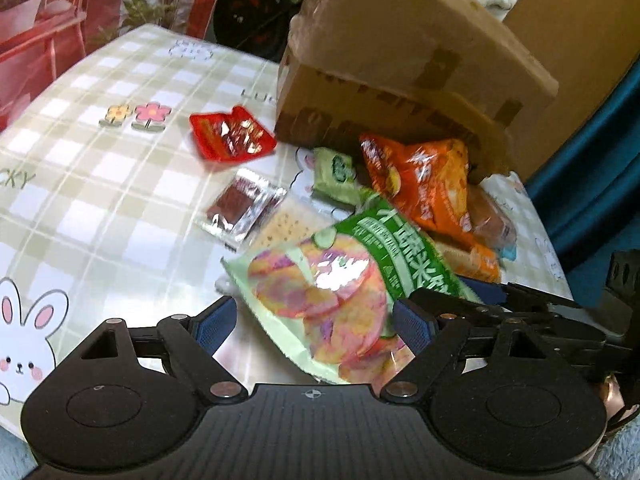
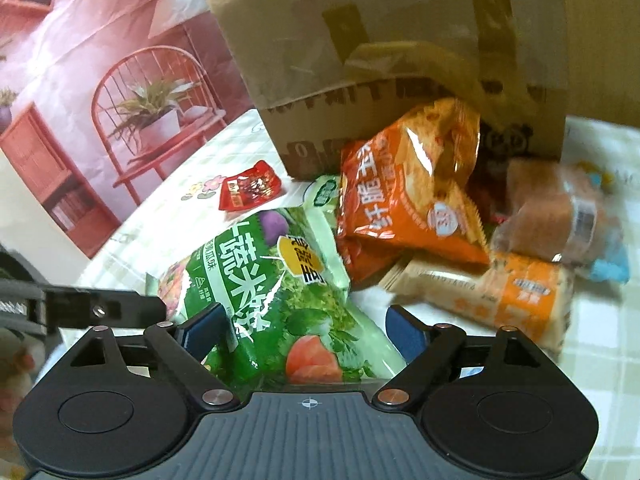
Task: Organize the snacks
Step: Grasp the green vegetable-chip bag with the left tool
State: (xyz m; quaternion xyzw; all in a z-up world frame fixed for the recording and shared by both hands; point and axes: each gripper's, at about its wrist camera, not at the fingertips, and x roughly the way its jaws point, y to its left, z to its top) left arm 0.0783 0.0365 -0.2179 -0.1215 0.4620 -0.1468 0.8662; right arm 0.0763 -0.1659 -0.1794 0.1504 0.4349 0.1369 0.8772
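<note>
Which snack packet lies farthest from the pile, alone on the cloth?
The small red packet, lying apart on the checked tablecloth near the flower print; the others crowd by the cardboard box.

Green rice-cracker bag [image 1: 344, 280] lying flat, orange chip bag [image 1: 424, 184] propped against cardboard box [image 1: 400, 60].

We see the rice-cracker bag [image 1: 320, 280] nearest us, the chip bag [image 1: 420, 184] behind it, against the box [image 1: 400, 60].

"蔬米" on the green bag [image 2: 276, 280]; "CKY" on the tablecloth [image 1: 100, 200]
</note>
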